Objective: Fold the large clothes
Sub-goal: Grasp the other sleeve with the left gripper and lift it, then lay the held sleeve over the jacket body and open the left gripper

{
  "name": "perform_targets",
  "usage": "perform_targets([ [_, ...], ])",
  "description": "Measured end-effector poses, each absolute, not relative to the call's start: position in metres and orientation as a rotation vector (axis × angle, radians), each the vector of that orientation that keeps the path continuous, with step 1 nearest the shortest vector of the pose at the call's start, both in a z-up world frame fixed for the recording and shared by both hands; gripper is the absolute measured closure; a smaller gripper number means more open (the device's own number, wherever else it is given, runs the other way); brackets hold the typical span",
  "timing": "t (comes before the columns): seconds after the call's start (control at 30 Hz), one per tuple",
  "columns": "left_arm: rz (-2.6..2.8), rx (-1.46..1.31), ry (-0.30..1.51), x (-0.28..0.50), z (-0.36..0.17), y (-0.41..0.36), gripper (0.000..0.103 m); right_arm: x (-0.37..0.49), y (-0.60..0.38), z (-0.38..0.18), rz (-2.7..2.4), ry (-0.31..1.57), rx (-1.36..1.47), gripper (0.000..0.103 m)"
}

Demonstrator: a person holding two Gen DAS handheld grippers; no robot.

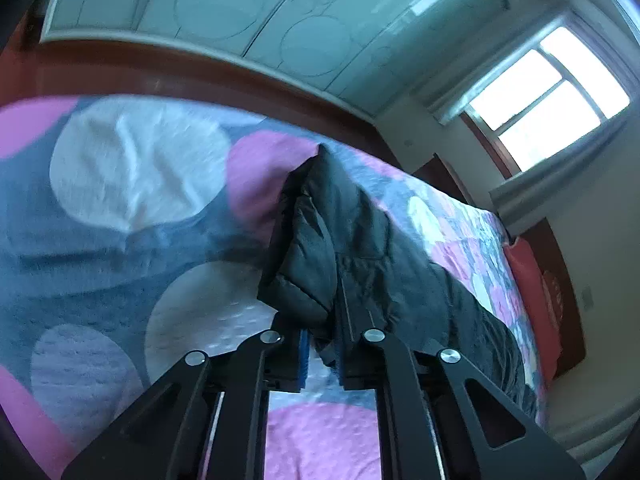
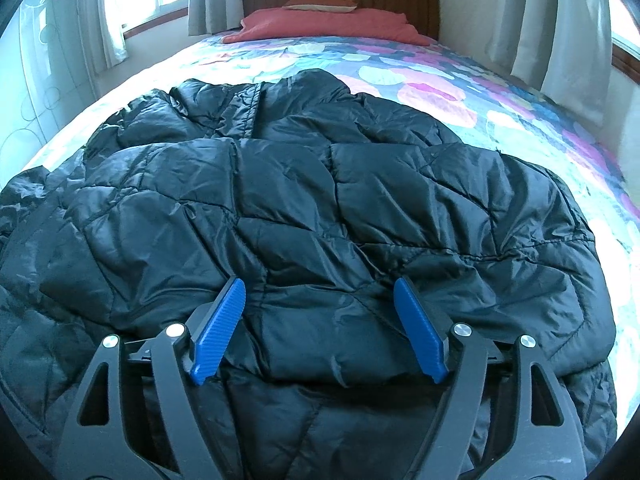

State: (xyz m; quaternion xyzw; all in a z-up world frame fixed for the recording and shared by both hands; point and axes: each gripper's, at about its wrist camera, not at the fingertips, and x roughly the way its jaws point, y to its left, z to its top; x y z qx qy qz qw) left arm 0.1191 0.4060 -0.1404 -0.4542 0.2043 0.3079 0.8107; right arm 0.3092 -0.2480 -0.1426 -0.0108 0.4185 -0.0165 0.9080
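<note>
Left wrist: left gripper (image 1: 320,184) clenches black jacket (image 1: 320,240); right gripper (image 2: 320,292) gapes above it

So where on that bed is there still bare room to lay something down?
Free: the spotted bedspread between the black puffer jacket and the red pillow, and along the bed's right side. Crowded: the near end, where the jacket lies.

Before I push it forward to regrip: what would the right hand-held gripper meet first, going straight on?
Likely the black quilted jacket: the open right hand-held gripper points down at it; remaining gap unclear.
</note>
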Motion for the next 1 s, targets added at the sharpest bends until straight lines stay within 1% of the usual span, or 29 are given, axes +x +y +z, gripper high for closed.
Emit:
perform_targets([
  [0.1,0.63,-0.874,0.41,0.133,-0.116,0.393,0.095,0.308,-0.249,-0.141,-0.037,0.857,-0.02,0.026],
  [0.23,0.538,-0.718,0.37,0.159,-0.068,0.351,0.095,0.307,-0.252,-0.137,-0.031,0.855,-0.002,0.025],
  [0.37,0.417,-0.531,0.346,0.197,-0.021,0.29,0.095,0.3,-0.257,-0.128,-0.017,0.859,0.021,0.023],
  [0.43,0.353,-0.461,0.344,0.213,-0.004,0.254,0.095,0.294,-0.26,-0.122,-0.015,0.856,0.02,0.022],
  [0.5,0.291,-0.409,0.36,0.229,0.002,0.218,0.095,0.287,-0.264,-0.115,-0.007,0.851,0.019,0.021],
  [0.6,0.194,-0.357,0.411,0.259,-0.001,0.167,0.095,0.273,-0.275,-0.104,-0.004,0.842,0.02,0.021],
  [0.7,0.126,-0.3,0.451,0.273,-0.007,0.12,0.095,0.26,-0.288,-0.096,-0.002,0.836,0.021,0.02],
  [0.8,0.046,-0.264,0.51,0.287,-0.019,0.068,0.095,0.248,-0.306,-0.092,-0.01,0.841,0.036,0.02],
  [1.0,-0.082,-0.201,0.588,0.309,-0.053,-0.006,0.095,0.235,-0.336,-0.091,-0.035,0.856,0.067,0.02],
])
